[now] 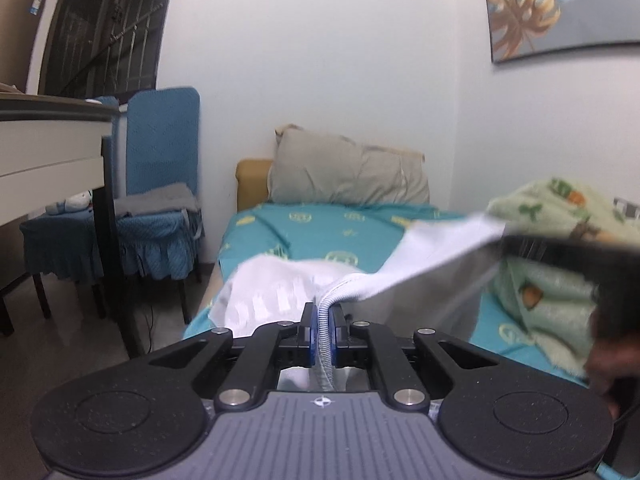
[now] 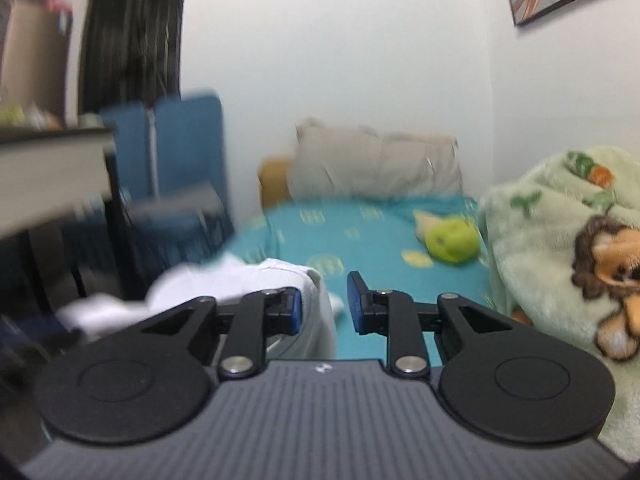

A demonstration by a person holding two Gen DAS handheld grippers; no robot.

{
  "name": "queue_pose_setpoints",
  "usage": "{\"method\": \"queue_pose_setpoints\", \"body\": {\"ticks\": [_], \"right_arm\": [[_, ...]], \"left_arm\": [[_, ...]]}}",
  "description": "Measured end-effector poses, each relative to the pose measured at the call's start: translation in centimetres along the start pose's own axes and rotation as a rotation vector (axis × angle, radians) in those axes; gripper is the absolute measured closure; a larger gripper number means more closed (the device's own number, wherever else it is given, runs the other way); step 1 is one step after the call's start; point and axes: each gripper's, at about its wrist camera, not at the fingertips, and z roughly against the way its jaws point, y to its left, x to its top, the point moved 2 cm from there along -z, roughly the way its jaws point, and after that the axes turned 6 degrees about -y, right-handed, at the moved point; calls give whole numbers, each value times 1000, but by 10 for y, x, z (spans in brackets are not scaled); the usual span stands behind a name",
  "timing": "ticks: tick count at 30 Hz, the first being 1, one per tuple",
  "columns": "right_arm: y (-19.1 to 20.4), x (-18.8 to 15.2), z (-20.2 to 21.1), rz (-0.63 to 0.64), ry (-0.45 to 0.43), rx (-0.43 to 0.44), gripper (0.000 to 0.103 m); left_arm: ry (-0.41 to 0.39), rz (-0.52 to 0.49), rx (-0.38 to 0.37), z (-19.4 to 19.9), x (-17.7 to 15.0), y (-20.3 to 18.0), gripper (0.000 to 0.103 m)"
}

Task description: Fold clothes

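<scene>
Fold clothes, early handling stage, seen from both wrist cameras. The left gripper (image 1: 323,312) has its jaws nearly together, clamped on a ribbed hem or collar edge of the white garment (image 1: 280,292), which runs back between the blue pads (image 1: 309,332) toward the camera. From that pinch the cloth spreads out over the near end of the bed (image 1: 320,232), covered in a teal patterned sheet, and one part rises to the right in a taut band toward a dark blurred shape at the frame edge, probably the other tool. The right gripper (image 2: 323,304) stands with a plain gap between its pads; white cloth lies just beside and partly behind the left-hand pad, yet nothing is visibly pressed between the two, so it appears to hold nothing. Its view is smeared by motion. A beige pillow (image 1: 348,172) lies at the far end of the bed, a green printed blanket (image 2: 560,240) is heaped along the wall side, and a green plush toy (image 2: 452,242) sits on the sheet near it. Judged step: the garment is being lifted and spread for its first fold, with one edge secured. The next move calls for the free gripper to take a matching edge, so that the cloth can be drawn flat on the sheet, clear of the blanket
</scene>
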Motion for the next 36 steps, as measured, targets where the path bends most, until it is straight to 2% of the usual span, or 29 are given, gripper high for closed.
{"method": "queue_pose_setpoints", "body": {"ticks": [6,11,14,15,16,20,23,27,29,31,33,36], "right_arm": [[4,11,9,-3,-85,26,77],[1,17,17,-20,-141,7,77],[-3,20,21,-27,-172,-38,77],[-4,20,22,-30,-182,-55,77],[-6,21,22,-35,-187,-72,77],[-16,21,20,-61,-174,-142,77],[-24,14,11,-79,-107,-181,77],[-31,4,-2,-77,-17,-210,76],[-31,0,-2,-82,-7,-199,76],[-28,1,2,-84,-32,-183,76],[-26,5,9,-99,-69,-166,76],[-27,7,16,-119,-104,-154,76]], "left_arm": [[70,-113,16,-23,-20,-17,79],[160,-185,75,-41,-40,-21,75],[204,-175,118,-48,-46,-13,66],[215,-163,130,-48,-46,-9,58],[224,-148,142,-49,-46,-6,55],[262,-97,190,-50,-44,10,54],[193,-15,247,-39,-29,31,53],[-40,133,304,-6,4,63,46],[-152,148,324,10,18,69,46],[-219,152,324,21,25,70,44],[-172,140,333,16,24,71,43],[-9,146,313,-7,11,72,43]]}}
